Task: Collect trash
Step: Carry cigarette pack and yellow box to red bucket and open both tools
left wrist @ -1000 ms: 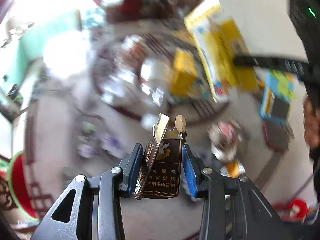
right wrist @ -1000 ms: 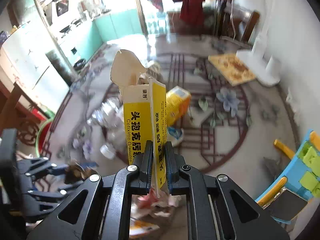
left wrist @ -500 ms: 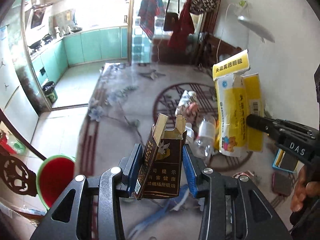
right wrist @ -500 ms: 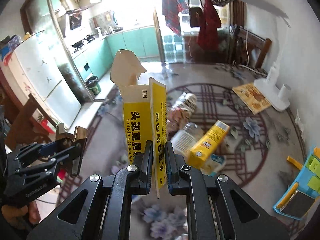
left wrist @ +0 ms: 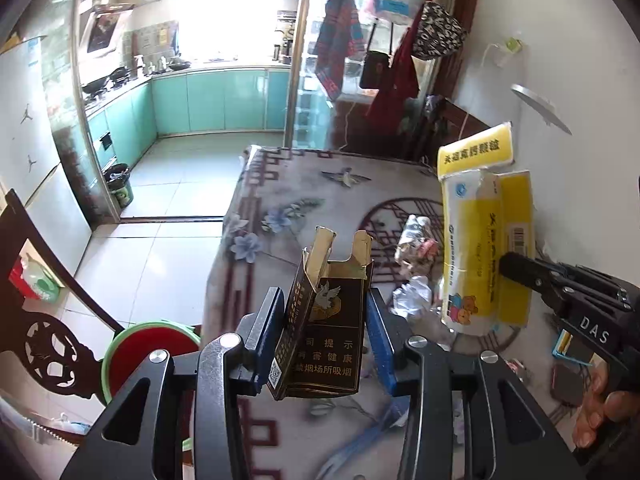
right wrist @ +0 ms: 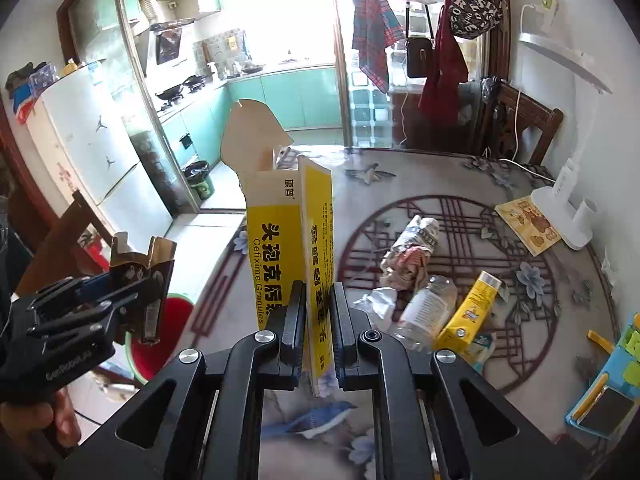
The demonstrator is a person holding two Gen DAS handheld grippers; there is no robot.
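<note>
Trash: a brown box [left wrist: 326,328] and a yellow box [right wrist: 294,248], both held up above the table [right wrist: 400,176].
Left gripper [left wrist: 324,340]: squeezing the brown box.
Right gripper [right wrist: 317,328]: pinching the yellow box flat.
Do it well: hold tight, carry both over the red bin [left wrist: 150,344], then let go.

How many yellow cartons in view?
2: the Cefixime Granules box clamped in the right gripper, and a smaller yellow carton lying on the table beside the plastic bottle. Others may be hidden.
</note>
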